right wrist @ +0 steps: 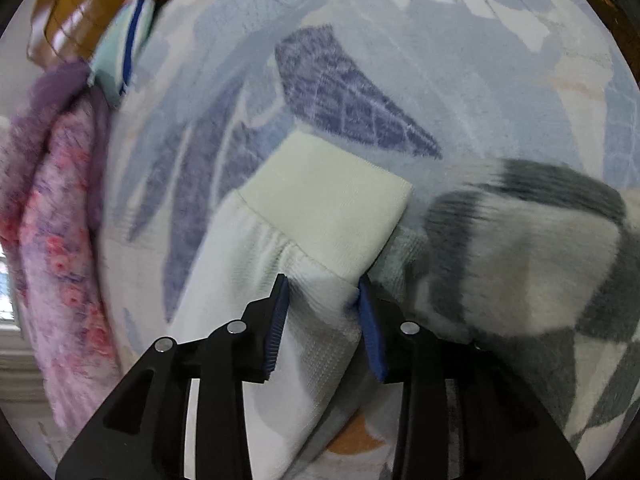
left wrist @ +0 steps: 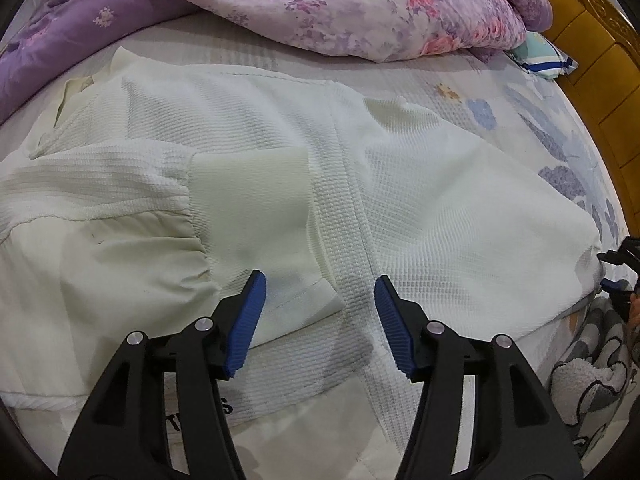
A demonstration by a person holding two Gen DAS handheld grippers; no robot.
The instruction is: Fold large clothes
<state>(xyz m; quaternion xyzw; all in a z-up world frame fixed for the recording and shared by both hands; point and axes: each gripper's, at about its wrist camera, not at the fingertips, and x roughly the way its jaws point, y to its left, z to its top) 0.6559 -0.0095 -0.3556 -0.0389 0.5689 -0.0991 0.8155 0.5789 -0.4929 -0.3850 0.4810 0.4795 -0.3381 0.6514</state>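
A large white waffle-knit sweatshirt [left wrist: 248,128] lies spread on the bed. One sleeve is folded across its body, with the ribbed cuff [left wrist: 248,196] in the middle. My left gripper [left wrist: 320,300] is open and empty, hovering just above that cuff. In the right wrist view, my right gripper [right wrist: 322,300] has its jaws around the other sleeve [right wrist: 256,300] just behind its ribbed cuff [right wrist: 332,208]; the fabric fills the gap. The right gripper also shows at the right edge of the left wrist view [left wrist: 620,272].
A pink and purple floral quilt [left wrist: 360,4] is heaped at the far side of the bed. A grey and white fleece blanket [right wrist: 532,256] lies right of the sleeve. A wooden bed frame [left wrist: 592,48] runs along the right. A small teal pouch [left wrist: 544,56] lies near it.
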